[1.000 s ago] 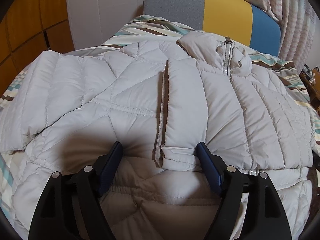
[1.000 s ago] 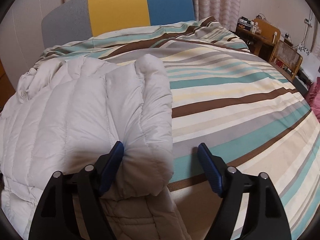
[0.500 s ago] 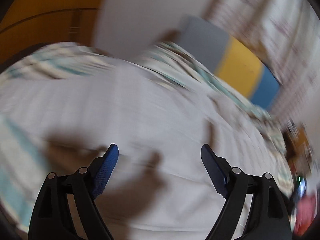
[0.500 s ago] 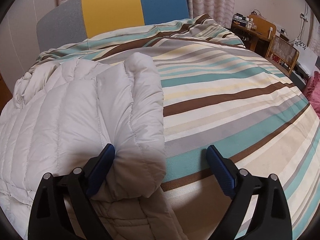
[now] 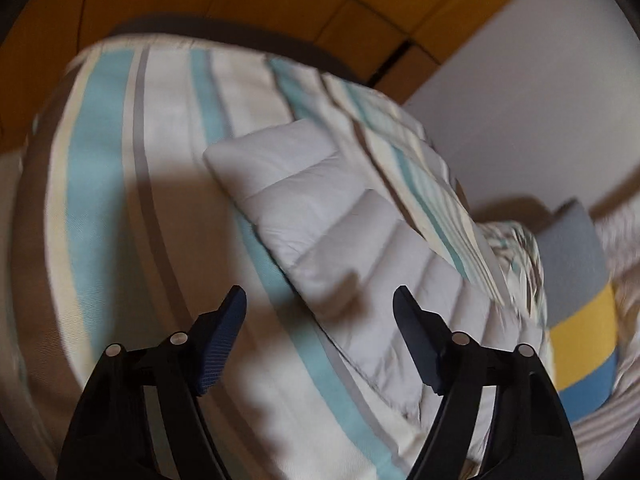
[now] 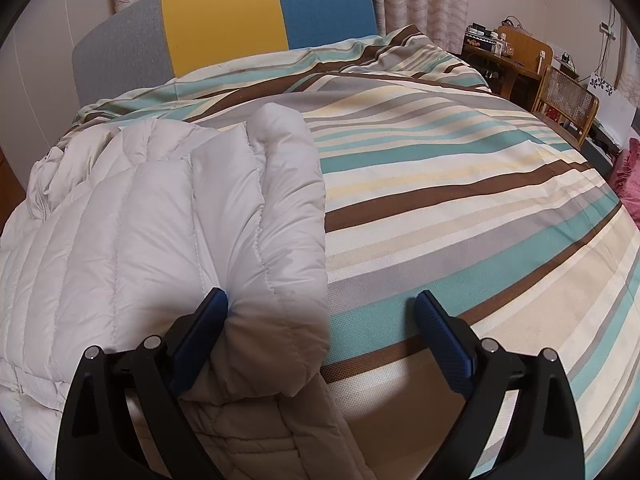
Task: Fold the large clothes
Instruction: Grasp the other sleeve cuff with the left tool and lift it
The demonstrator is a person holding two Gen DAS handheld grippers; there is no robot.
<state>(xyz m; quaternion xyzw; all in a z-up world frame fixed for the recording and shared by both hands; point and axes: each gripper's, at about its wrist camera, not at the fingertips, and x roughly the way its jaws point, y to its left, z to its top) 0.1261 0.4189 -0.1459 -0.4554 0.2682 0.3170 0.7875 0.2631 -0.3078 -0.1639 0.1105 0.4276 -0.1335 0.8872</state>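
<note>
Pale grey quilted down jacket [image 6: 160, 240] laid on striped bed cover [image 6: 440, 200], right sleeve folded in. Left sleeve [image 5: 320, 216] unfolded. Left gripper [image 5: 320, 344] part-open, closing, empty; right gripper [image 6: 320, 340] wide, nothing clamped.

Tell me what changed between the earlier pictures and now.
The left gripper swung away from the jacket's middle and rolled, now facing the outstretched sleeve on the striped duvet; its empty jaws have just been closing. The right gripper stayed put, opening wider around the folded sleeve. The jacket itself lies unchanged.
</note>
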